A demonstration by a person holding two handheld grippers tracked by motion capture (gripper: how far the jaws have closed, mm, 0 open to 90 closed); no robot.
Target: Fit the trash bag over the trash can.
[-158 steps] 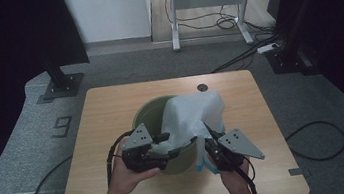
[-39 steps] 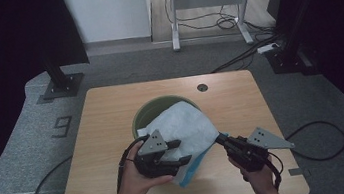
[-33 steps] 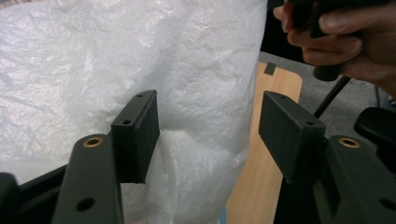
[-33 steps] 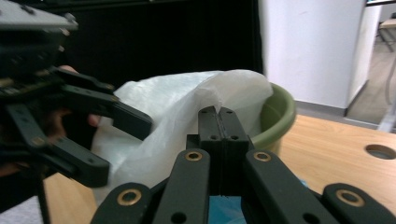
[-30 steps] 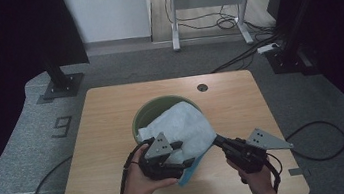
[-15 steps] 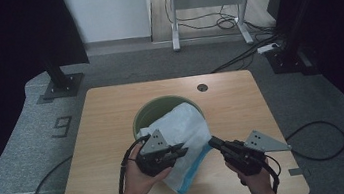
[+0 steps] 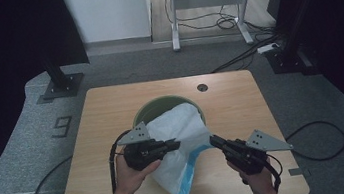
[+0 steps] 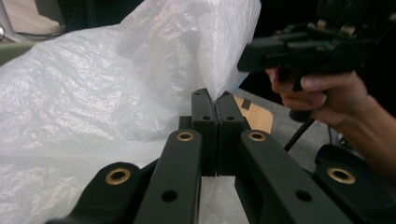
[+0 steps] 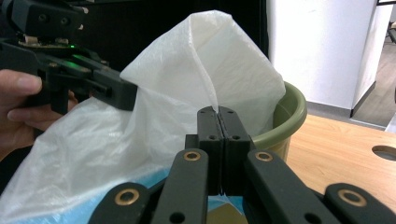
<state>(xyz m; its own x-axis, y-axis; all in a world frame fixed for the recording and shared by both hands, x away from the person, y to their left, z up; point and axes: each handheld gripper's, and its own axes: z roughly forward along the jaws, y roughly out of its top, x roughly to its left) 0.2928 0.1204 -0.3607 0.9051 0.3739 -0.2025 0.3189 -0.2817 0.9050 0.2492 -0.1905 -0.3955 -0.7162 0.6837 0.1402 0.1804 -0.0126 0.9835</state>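
A white plastic bag with a blue strip lies over the near rim of a green bin on the table. My left gripper is shut on a fold of the bag at the bag's left side. My right gripper is shut on the bag's right edge, and the bag rises in a peak from its jaws. The green bin stands just behind that peak. In each gripper view the other hand and its gripper appear across the bag.
The wooden table has a cable hole at the back right. Cables trail from both grippers over the table's front edge. A black stand base and a desk frame stand on the grey floor beyond.
The bag has been pulled down from over the bin toward the near edge. My right gripper swung out to the right, came back and closed on the bag's right edge.
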